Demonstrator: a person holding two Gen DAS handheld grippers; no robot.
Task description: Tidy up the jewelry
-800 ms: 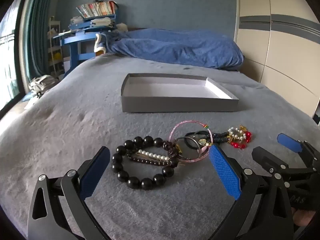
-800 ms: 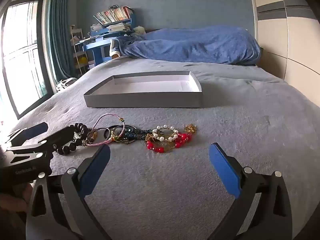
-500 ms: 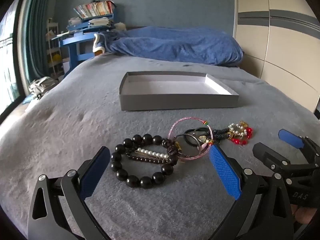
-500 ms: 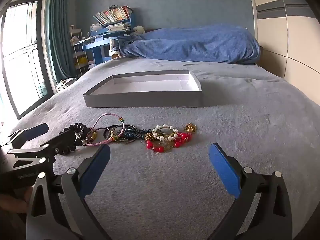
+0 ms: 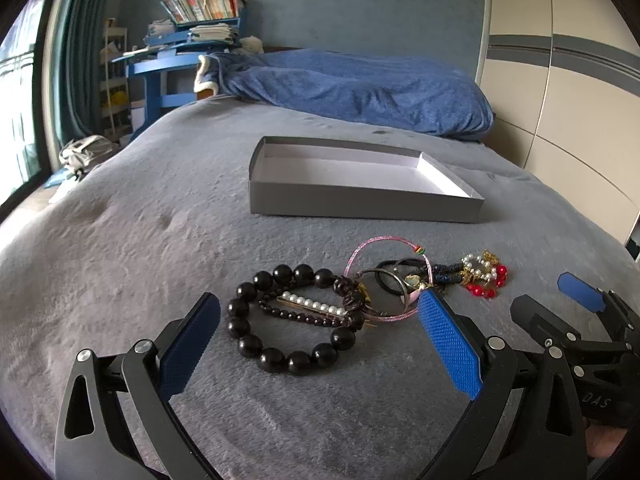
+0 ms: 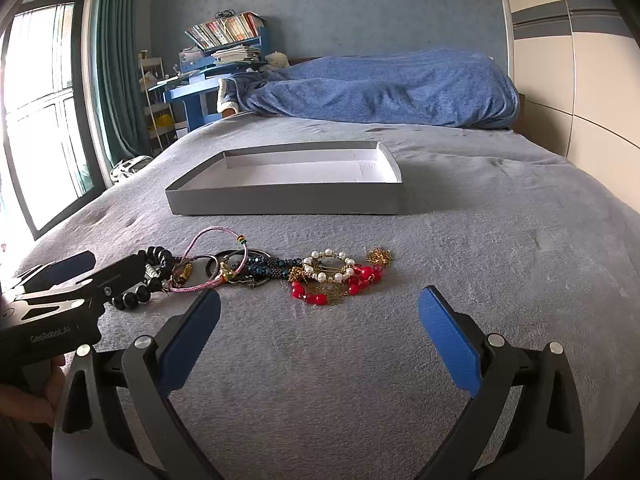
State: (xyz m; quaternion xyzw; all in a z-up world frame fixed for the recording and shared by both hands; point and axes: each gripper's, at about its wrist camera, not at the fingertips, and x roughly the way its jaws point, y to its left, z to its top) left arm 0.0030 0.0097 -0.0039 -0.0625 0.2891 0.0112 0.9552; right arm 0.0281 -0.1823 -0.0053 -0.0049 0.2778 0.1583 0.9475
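Observation:
A pile of jewelry lies on the grey bed cover. In the left wrist view a black bead bracelet (image 5: 280,354) with a pearl hair clip (image 5: 312,304) inside it sits just ahead of my open, empty left gripper (image 5: 318,344). A pink cord bracelet (image 5: 380,242) and a red and pearl piece (image 5: 484,276) lie to the right. An empty grey box (image 5: 360,200) stands behind. In the right wrist view my right gripper (image 6: 318,336) is open and empty, short of the red and pearl piece (image 6: 336,276). The grey box (image 6: 288,200) is beyond.
A rumpled blue blanket (image 6: 380,88) lies at the head of the bed. A blue desk with books (image 5: 180,52) stands at the back left by a window and curtain. Wardrobe panels (image 6: 580,80) line the right side. The left gripper (image 6: 68,280) shows at the right view's left edge.
Both grippers have moved slightly; the left view has shifted so the bead bracelet sits more centred between its fingers. The jewelry and box have not moved.

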